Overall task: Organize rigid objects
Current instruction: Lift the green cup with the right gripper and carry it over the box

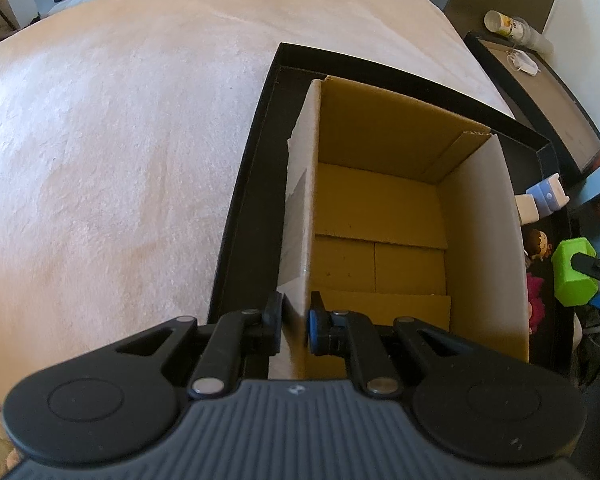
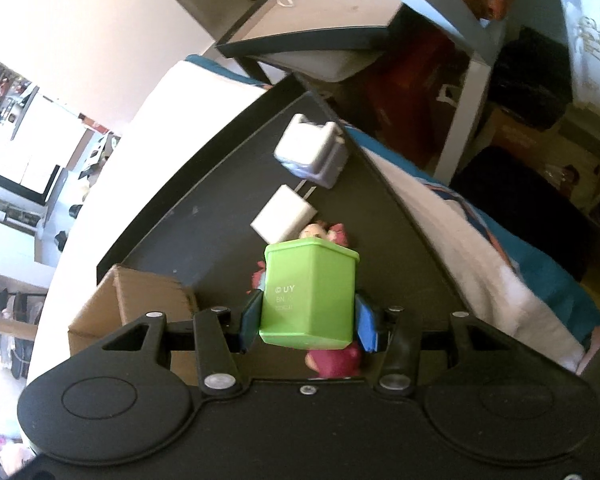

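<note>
My left gripper (image 1: 295,322) is shut on the near left wall of an open, empty cardboard box (image 1: 380,216) that stands in a black tray (image 1: 240,200) on the bed. My right gripper (image 2: 309,320) is shut on a green plastic cup (image 2: 310,294), held upside down above the tray (image 2: 204,208); the cup also shows in the left wrist view (image 1: 572,276). Below it lie a white charger (image 2: 284,214), a pale blue and white block (image 2: 314,150) and a pink doll (image 2: 328,236), partly hidden by the cup.
The cardboard box shows left of the cup in the right wrist view (image 2: 136,300). A pink blanket (image 1: 120,140) covers the bed. A side table (image 1: 540,92) with a cup and a mask stands at the right. Clutter fills the floor beyond the bed edge.
</note>
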Motion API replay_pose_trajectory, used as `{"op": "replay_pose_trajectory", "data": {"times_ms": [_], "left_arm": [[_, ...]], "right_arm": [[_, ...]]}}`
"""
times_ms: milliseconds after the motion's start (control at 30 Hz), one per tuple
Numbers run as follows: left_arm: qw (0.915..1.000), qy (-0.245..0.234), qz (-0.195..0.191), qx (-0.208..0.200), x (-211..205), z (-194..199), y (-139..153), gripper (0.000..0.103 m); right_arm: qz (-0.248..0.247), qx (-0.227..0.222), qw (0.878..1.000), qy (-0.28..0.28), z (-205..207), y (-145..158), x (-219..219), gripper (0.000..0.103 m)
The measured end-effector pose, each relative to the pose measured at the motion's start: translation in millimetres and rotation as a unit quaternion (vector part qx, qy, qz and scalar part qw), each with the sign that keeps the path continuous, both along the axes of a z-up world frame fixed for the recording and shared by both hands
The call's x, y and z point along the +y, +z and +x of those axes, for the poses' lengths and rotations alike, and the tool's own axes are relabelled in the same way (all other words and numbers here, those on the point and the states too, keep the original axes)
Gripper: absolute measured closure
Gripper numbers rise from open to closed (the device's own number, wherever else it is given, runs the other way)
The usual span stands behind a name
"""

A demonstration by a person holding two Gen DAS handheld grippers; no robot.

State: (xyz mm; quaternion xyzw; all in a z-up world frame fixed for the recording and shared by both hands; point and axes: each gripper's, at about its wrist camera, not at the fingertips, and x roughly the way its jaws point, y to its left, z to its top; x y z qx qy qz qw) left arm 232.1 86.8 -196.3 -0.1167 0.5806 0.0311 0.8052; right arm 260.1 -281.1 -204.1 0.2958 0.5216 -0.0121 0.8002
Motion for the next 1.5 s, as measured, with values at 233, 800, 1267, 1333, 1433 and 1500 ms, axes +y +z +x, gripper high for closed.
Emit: {"op": "replay_pose_trajectory", "data": {"times_ms": [233, 800, 1267, 1333, 1433, 1500], "left_arm": [[0.9999, -0.01, -0.001, -0.004, -6, 5, 1, 0.091], [1.0, -0.005, -0.005, 0.002, -9, 12, -1, 0.091], [1.0, 0.0, -0.008, -0.002, -5, 14, -3, 0.091], [1.0, 0.0, -0.009, -0.002, -5, 14, -4, 0.091], [1.0, 0.001, -0.009, -0.003, -5, 14, -3, 0.091], [0.9999, 0.002, -0.01, -0.002, -5, 14, -3, 0.091]], "right_arm": [[-0.003, -0.016, 1.0, 0.022, 4, 13, 18, 0.056], [-0.004, -0.046, 0.996, 0.072, 18, 43, 64, 0.056], [-0.009, -0.079, 0.991, 0.111, 26, 66, 108, 0.055], [-0.008, -0.08, 0.99, 0.117, 25, 66, 113, 0.055], [-0.006, -0.08, 0.989, 0.126, 25, 66, 121, 0.055], [-0.004, -0.08, 0.988, 0.133, 25, 67, 128, 0.055]]}}
